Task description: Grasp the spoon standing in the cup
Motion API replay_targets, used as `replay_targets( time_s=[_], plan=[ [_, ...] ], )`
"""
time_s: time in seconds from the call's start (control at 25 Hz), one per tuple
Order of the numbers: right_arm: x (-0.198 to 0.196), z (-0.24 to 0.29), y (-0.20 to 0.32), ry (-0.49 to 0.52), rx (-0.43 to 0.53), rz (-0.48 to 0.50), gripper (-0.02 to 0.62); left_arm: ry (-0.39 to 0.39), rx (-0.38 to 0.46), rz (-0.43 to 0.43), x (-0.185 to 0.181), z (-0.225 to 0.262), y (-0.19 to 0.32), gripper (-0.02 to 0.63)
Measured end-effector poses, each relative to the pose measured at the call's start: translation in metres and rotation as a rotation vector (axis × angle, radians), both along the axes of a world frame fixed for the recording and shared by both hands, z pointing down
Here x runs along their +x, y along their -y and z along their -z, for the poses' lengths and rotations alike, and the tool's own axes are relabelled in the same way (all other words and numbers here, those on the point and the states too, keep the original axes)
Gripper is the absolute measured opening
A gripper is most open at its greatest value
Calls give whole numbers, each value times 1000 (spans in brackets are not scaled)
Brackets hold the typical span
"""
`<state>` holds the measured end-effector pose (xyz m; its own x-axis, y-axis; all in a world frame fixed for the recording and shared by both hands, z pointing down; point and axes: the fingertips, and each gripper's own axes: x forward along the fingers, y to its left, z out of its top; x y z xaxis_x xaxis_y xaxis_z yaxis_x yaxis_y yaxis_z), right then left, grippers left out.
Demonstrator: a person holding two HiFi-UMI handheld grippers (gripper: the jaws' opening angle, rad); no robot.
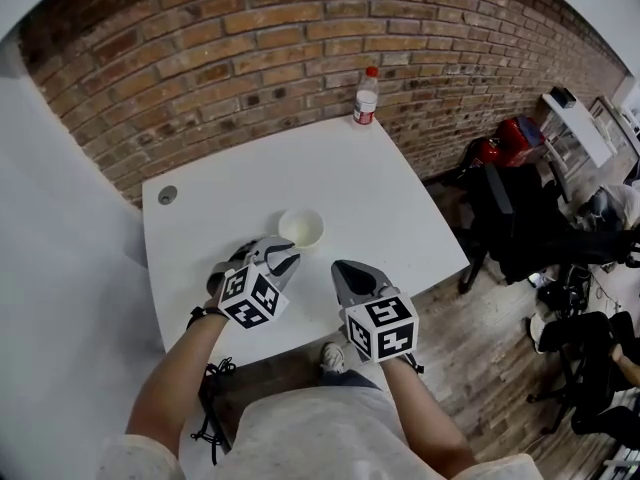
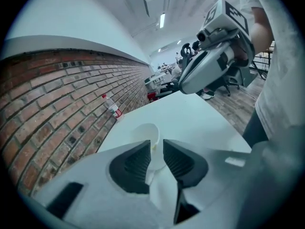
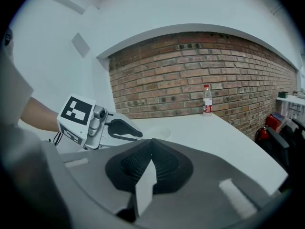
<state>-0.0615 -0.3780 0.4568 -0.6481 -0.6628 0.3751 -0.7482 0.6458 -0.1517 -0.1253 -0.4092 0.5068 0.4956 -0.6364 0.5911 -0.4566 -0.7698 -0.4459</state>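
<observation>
The two grippers are closest. The right gripper (image 1: 342,268) has its jaws pressed together with nothing in them. The left gripper (image 1: 284,258) has its jaws a little bit apart, and nothing is between them.

The cup (image 1: 301,245) sits on the table (image 1: 350,178) just ahead of the left gripper, in line with the gap in its jaws. It is ahead and to the left of the right gripper. The cup is white and looks white inside too. I cannot make out the spoon in it, or anything else. A tiny pale bit shows by the cup in the left gripper view, but it is too small to tell what it is.

A spoon is likely thin, hard, light and a bit slippery. I think the best place to pinch it is the handle, up above the rim. The cup looks light, so a bump could tip it.

A bottle (image 1: 366,96) stands far ahead of both grippers, by the wall
</observation>
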Motion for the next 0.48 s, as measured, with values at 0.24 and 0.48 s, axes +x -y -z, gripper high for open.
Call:
replay_targets(
  time_s=[0.24,0.48],
  plan=[
    [10,1,13,4,-11,-8,8,27,-19,-15,6,-4,10,68],
    [15,-5,20,3,-17,-17,8,38,-20,-32,6,-4,13,34]
  ],
)
